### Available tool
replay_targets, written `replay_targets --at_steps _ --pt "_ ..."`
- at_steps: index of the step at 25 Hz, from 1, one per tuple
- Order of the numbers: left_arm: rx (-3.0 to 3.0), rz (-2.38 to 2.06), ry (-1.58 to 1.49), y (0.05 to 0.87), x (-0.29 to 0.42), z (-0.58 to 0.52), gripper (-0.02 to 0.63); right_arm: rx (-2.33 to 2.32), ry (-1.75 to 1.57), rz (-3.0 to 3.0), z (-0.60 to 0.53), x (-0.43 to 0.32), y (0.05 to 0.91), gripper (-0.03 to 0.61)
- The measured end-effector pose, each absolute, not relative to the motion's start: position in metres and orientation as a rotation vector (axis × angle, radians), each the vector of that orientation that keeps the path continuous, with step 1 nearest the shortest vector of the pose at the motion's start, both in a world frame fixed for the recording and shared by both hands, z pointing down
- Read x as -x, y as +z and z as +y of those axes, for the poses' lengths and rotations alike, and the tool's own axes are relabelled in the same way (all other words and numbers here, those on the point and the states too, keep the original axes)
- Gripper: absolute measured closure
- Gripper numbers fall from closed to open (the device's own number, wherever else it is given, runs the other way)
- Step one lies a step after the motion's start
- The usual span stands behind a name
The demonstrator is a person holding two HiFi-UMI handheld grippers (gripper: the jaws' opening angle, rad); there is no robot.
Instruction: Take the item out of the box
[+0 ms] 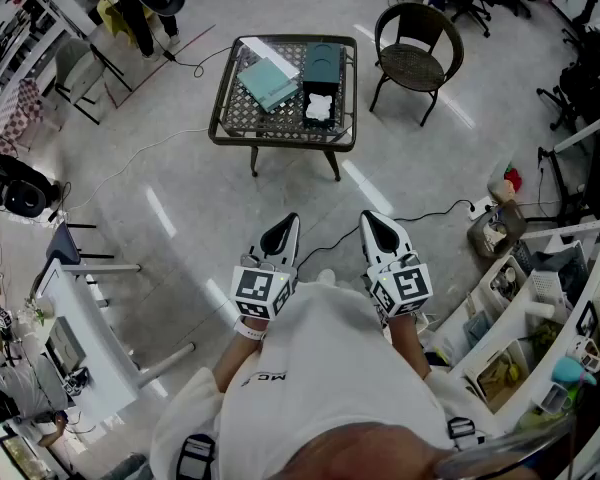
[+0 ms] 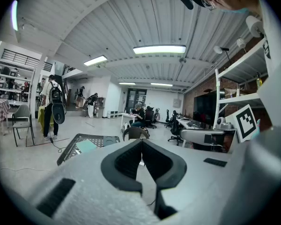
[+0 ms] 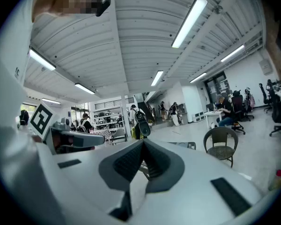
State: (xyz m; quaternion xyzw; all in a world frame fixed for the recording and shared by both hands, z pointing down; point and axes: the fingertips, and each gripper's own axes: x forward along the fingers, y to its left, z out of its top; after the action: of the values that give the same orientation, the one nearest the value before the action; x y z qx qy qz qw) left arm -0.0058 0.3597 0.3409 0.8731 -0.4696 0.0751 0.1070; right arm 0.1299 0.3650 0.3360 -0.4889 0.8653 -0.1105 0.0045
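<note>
A dark teal box (image 1: 322,66) stands on the low wicker table (image 1: 242,118) far ahead of me. A white item (image 1: 320,108) lies just in front of the box, and a flat light teal lid (image 1: 268,83) lies to its left. Both grippers hang close to my body, well short of the table. My left gripper (image 1: 288,222) is shut and empty; its pads meet in the left gripper view (image 2: 141,142), which also shows the table (image 2: 75,149) and the lid (image 2: 86,146). My right gripper (image 1: 370,219) is likewise shut with nothing in it (image 3: 143,145).
A round wicker chair (image 1: 412,53) (image 3: 221,142) stands right of the table. White desks (image 1: 90,318) line the left, cluttered shelves (image 1: 540,318) the right. A cable (image 1: 330,238) runs over the floor. People stand and sit far off in the room.
</note>
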Motion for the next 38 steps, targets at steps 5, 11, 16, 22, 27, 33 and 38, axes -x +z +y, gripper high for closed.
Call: replay_targets --at_steps 5,11,16,22,27,33,38 --pt "-2.571 -1.374 0.218 0.34 0.006 0.366 0.586 1.537 -0.333 2.716 0.37 -0.13 0.334 0.569" --pt "-2.543 -1.382 0.222 0.347 0.013 0.365 0.586 1.556 -0.358 2.694 0.366 -0.132 0.338 0.571" --pt "-2.538 -1.372 0.217 0.352 0.014 0.348 0.586 1.505 -0.363 2.693 0.351 -0.125 0.337 0.569" --pt "-2.511 -1.378 0.209 0.359 0.036 0.294 0.586 1.511 -0.404 2.721 0.293 -0.103 0.347 0.569" --pt "-2.488 -1.353 0.192 0.366 0.055 0.216 0.586 1.527 -0.411 2.758 0.219 -0.081 0.351 0.569" --pt "-2.528 -1.251 0.202 0.362 0.078 0.104 0.586 1.609 -0.395 2.763 0.114 -0.051 0.347 0.569" --pt "-2.578 -1.184 0.243 0.36 0.101 0.017 0.586 1.668 -0.417 2.72 0.03 -0.026 0.351 0.569"
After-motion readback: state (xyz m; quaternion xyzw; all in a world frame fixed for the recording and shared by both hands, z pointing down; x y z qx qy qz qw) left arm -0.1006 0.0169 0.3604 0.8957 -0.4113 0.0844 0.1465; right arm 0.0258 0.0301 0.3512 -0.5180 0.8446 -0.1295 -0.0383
